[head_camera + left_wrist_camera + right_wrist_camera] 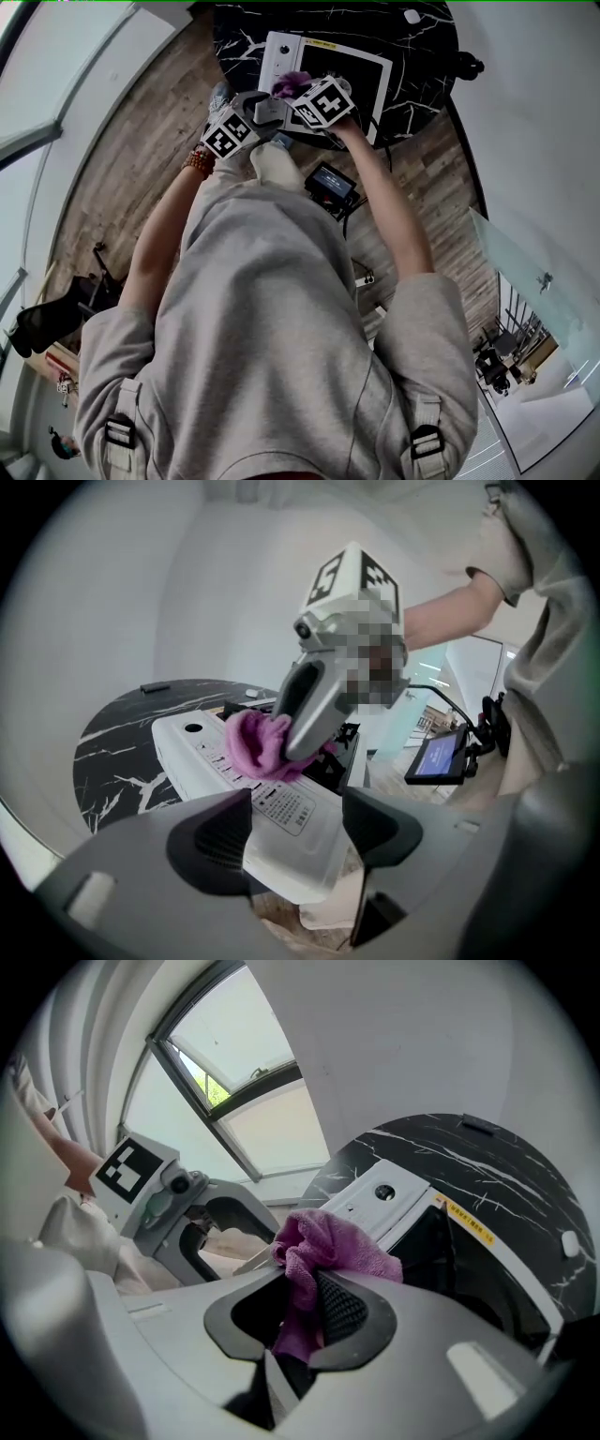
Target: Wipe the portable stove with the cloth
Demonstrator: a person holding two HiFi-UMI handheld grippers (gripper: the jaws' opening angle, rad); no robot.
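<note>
Wooden floor point(141, 169) planks are seen around a round black surface point(422, 56) veined in white, set at the top of the head view, and a white portable stove point(281, 56) with a dark cooking area is carried on it. A purple cloth point(328, 1241) is clamped in the right claw point(305, 1307) — its jaws are closed on a fold of the fabric, and the bunched rest is pressed onto the stove's white control strip, just beside the dark recess. The left claw point(298, 832) is held released, jaws apart, with the stove's near corner seen in the gap between them; whether that corner is touched cannot be told. In the left gripper view the cloth is found left of centre, under the tip of the right claw. Both claws are found close together at the lower edge of the surface in the head view. A small lit screen point(441, 758) is seen at the right of the left gripper view — off the surface — and a slanted window point(244, 1101) is shown at the upper left of the right gripper view.
</note>
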